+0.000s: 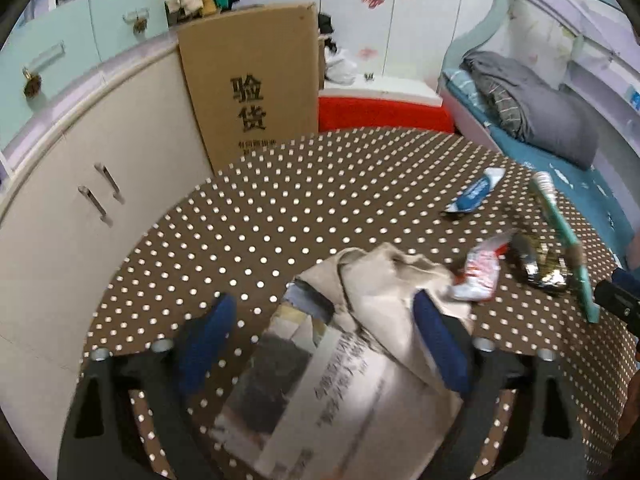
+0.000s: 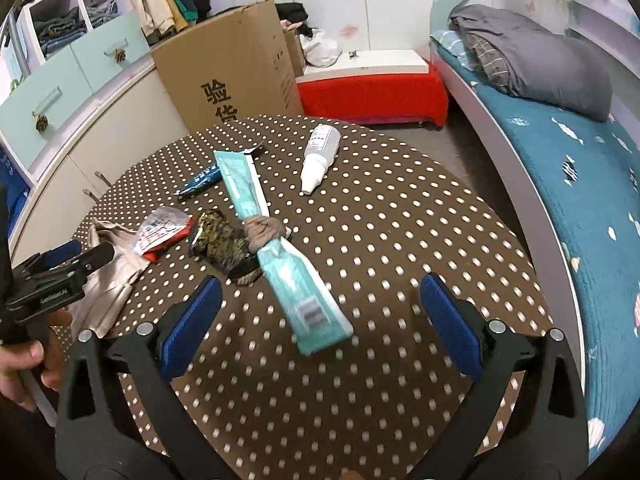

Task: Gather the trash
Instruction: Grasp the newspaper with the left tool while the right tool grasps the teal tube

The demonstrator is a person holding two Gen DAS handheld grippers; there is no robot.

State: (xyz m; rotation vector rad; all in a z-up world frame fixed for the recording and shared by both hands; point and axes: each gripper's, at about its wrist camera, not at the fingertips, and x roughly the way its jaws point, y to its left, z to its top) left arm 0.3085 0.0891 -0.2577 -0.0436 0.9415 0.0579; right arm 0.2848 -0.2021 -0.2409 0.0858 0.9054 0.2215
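Note:
On a round brown table with white dots point(image 1: 260, 208) lies a beige cloth bag point(image 1: 380, 312) with print on it. My left gripper point(image 1: 324, 340) stands over it, jaws apart; the right pad point(image 1: 440, 344) lies against the cloth and the left pad point(image 1: 208, 340) is clear of it. To the right are a red-white wrapper point(image 1: 480, 272), a dark crumpled wrapper point(image 1: 540, 268), a blue sachet point(image 1: 474, 194) and a long teal package point(image 2: 280, 248). My right gripper point(image 2: 322, 316) hangs open above the teal package's near end. A white bottle point(image 2: 320, 152) lies further back.
A tall cardboard box point(image 1: 252, 80) leans on the cream cabinet point(image 1: 80, 208) behind the table. A red-covered bench point(image 2: 372, 92) stands at the back and a bed with a blue sheet point(image 2: 580, 184) runs along the right. A hand point(image 2: 24, 360) holds the left gripper.

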